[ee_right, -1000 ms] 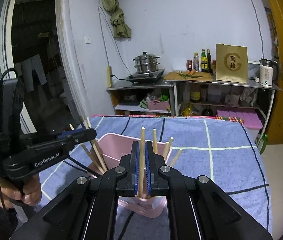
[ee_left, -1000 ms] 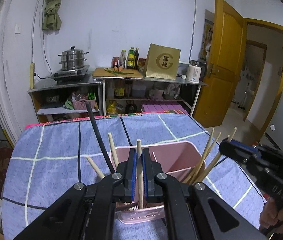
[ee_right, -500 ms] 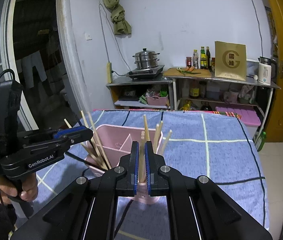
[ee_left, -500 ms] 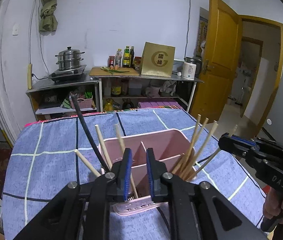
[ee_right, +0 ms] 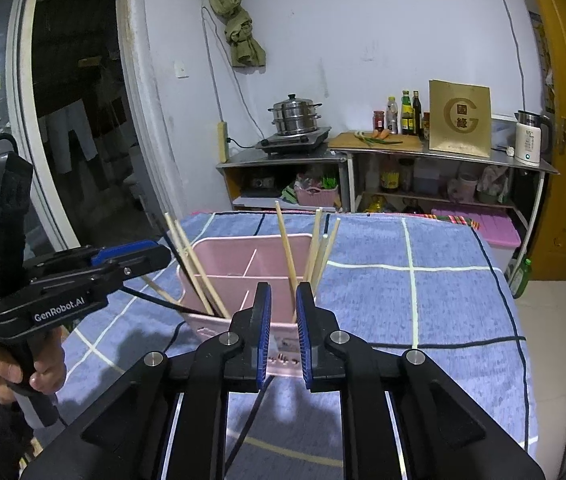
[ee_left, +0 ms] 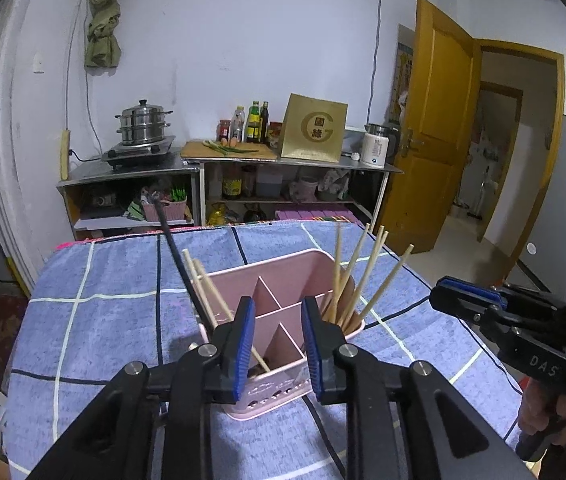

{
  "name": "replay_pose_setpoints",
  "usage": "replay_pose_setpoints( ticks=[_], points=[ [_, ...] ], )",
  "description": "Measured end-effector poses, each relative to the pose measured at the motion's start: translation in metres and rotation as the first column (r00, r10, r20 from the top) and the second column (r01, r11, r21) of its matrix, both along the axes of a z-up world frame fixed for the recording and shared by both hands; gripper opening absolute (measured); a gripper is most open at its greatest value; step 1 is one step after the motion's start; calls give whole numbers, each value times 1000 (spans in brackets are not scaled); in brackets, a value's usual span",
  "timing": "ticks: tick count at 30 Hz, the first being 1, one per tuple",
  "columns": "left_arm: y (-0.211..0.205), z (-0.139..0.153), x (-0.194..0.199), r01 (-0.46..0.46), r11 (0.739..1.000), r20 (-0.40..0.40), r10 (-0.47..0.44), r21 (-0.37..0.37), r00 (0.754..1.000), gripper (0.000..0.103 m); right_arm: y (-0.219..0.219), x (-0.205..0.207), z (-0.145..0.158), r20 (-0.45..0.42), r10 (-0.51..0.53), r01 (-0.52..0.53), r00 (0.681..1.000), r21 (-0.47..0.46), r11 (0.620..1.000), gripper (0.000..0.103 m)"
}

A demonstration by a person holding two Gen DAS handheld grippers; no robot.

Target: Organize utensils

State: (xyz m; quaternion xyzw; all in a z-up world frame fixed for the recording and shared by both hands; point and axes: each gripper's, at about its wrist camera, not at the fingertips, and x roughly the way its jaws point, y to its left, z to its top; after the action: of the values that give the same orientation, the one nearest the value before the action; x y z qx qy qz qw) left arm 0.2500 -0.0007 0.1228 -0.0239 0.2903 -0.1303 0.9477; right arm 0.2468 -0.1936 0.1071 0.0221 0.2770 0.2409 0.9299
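A pink holder (ee_left: 283, 304) with walls inside that split it into parts stands on the worktop (ee_left: 95, 280), which has a blue cloth with white and dark lines on it. Wooden chopsticks lean in the holder. One bunch of chopsticks (ee_left: 357, 276) sits at the right end, fanning up and out. Two more chopsticks (ee_left: 207, 292) lean at the left end, next to a long black stick (ee_left: 179, 256) that points up and away.

The left tongs (ee_left: 277, 320) sit just near the holder, on its near side. Its jaws are opening, with a clear gap, and nothing is held between the blue pads. A chopstick tip shows low by the left pad, but it may only be lying in the holder behind it; this is hard to tell.

The right tongs (ee_right: 283, 308) are also at the near side of the holder. Its jaws are opening too, with a smaller gap. One chopstick (ee_right: 286, 260) stands up just past the gap, and the pads do not press on it.

In the right tongs' view, the left tongs (ee_right: 151, 256) reach in from the left, held by a hand (ee_right: 23, 364).

Far behind, a steel pot (ee_left: 143, 125) sits on a shelf by the wall.
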Motion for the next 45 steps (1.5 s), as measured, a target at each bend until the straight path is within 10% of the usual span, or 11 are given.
replay_pose_setpoints(
  ticks=[27, 45],
  points=[
    [28, 7, -108, -69, 997, 134, 73, -38, 988, 45, -5, -74, -24, 29, 45, -46, 999, 30, 998, 20],
    [29, -75, -162, -151, 987, 40, 153, -52, 987, 48, -8, -119, -62, 20, 16, -16, 1000, 2, 1000, 20]
  ],
)
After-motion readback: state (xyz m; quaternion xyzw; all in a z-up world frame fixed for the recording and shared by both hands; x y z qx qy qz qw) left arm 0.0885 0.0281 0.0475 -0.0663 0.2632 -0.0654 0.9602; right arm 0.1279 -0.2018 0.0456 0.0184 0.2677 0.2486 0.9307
